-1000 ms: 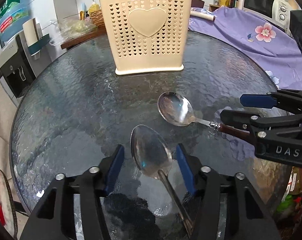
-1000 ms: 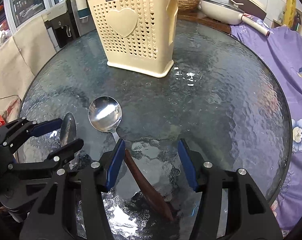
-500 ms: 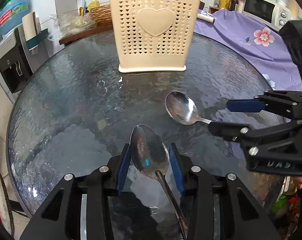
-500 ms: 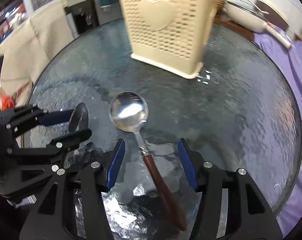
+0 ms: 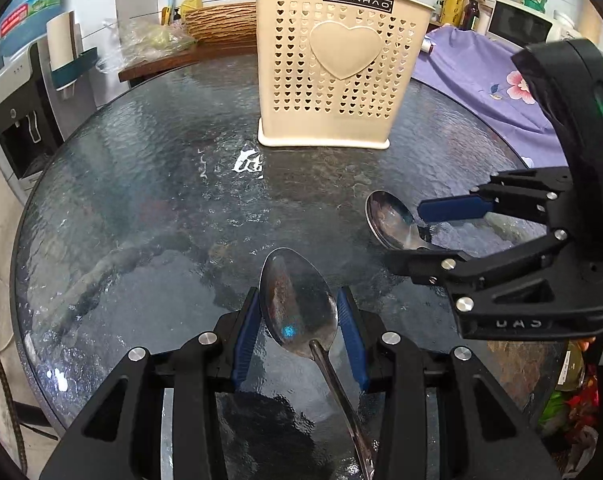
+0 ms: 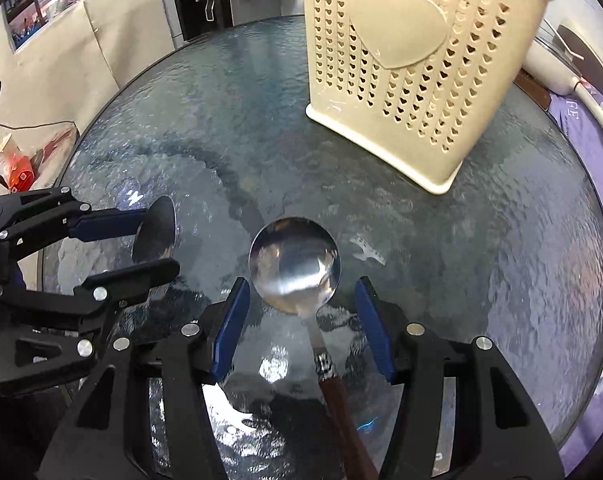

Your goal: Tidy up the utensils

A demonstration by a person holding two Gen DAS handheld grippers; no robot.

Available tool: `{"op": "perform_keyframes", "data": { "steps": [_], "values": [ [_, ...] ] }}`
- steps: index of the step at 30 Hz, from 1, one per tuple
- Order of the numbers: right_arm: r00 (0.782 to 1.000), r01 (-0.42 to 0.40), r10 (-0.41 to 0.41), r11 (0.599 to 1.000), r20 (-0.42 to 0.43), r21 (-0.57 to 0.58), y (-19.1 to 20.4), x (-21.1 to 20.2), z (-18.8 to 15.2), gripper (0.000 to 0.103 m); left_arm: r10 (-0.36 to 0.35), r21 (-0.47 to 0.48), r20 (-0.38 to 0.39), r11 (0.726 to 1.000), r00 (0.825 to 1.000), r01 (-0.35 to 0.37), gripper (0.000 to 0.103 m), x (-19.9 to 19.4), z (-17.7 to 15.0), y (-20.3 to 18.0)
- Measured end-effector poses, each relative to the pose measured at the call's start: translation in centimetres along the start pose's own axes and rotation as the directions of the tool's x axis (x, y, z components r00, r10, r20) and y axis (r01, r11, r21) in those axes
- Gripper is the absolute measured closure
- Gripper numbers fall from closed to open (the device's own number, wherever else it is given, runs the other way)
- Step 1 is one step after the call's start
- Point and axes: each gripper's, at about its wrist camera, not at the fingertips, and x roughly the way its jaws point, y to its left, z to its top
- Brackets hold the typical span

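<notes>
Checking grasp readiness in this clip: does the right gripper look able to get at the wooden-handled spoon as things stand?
Probably yes. The right gripper is open and straddles the wooden-handled spoon at its neck, nothing between. The left gripper, shut on the all-metal spoon, sits clear alongside.

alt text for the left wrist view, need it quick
The left gripper is closed on the bowl of a steel spoon over a round glass table. To its right, the right gripper straddles a second spoon, jaws apart. A cream utensil holder with heart-shaped holes stands upright at the far side.
</notes>
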Motion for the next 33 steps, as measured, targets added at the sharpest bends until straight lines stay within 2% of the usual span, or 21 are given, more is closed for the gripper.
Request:
{"op": "perform_keyframes", "data": {
  "steps": [7, 15, 20, 26, 29, 33],
  "values": [
    [1.0, -0.008, 0.008, 0.999, 0.009, -0.033, 0.8, 0.6, 0.9, 0.048, -0.013, 0.014, -0.006, 1.0, 1.0, 0.013, 0.065, 0.2, 0.1, 0.0],
    [1.0, -0.009, 0.01, 0.999, 0.005, -0.043, 1.2, 1.2, 1.9, 0.048, 0.009, 0.039, -0.009, 0.999, 1.0, -0.009, 0.062, 0.1, 0.0, -0.4],
    [1.0, -0.007, 0.007, 0.999, 0.004, -0.043, 1.1, 1.1, 1.6, 0.048, 0.041, 0.049, -0.003, 0.998, 0.999, -0.04, 0.057, -0.1, 0.0, -0.8],
    [1.0, -0.012, 0.012, 0.999, 0.001, -0.05, 1.0, 1.1, 1.6, 0.049, 0.085, 0.059, 0.005, 0.995, 0.996, -0.086, 0.056, -0.3, -0.2, -1.2],
    [1.0, -0.011, 0.011, 0.999, 0.002, -0.049, 1.0, 1.0, 1.6, 0.055, 0.102, 0.069, 0.008, 0.992, 0.995, -0.103, 0.065, -0.3, -0.1, -1.4],
    [1.0, -0.007, 0.008, 0.999, 0.005, -0.044, 0.9, 0.9, 1.5, 0.055, 0.099, 0.077, 0.002, 0.992, 0.995, -0.099, 0.07, -0.2, -0.1, -1.5]
  ]
}}
